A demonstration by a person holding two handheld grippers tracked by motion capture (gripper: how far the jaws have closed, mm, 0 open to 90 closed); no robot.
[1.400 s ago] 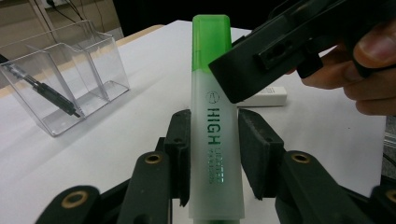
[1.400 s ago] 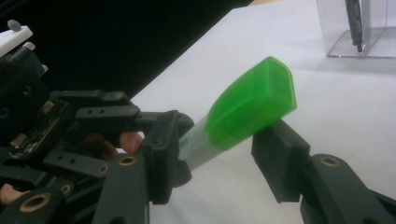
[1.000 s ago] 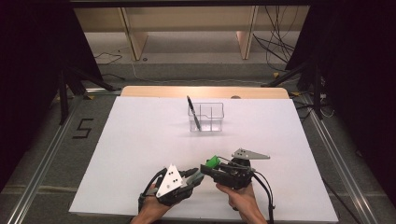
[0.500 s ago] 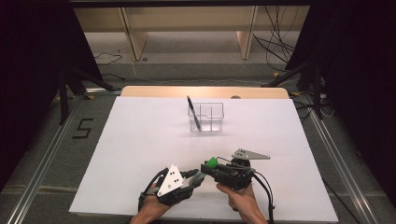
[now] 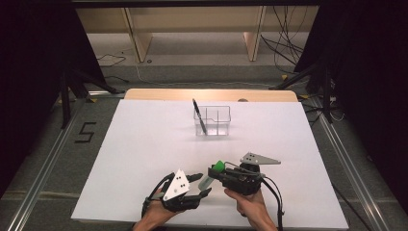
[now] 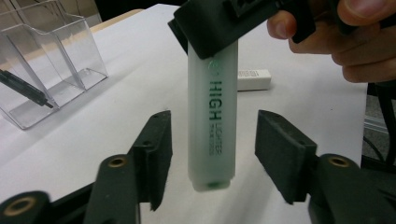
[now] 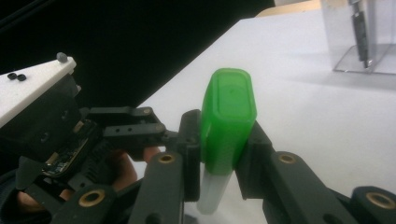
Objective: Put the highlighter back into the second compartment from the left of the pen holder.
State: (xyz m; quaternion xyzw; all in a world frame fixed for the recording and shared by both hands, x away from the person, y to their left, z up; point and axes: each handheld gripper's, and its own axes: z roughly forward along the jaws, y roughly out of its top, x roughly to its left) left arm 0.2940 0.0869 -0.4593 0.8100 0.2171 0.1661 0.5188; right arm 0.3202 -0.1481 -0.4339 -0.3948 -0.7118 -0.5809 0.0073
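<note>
We pinch the light, slick highlighter [image 6: 212, 116] by its cap in the right hand-held gripper [image 7: 219, 140], left hand-held gripper [image 6: 212, 154] open around its barrel.

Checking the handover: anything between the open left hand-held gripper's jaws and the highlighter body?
Nothing visible. The highlighter hangs in the open gap of the left hand-held gripper, apart from both jaws. The right hand-held gripper clamps its green cap above.

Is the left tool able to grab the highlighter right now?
Probably yes. The highlighter hangs between the left tool's open jaws with nothing in between; the right tool holds it by the green cap.
</note>
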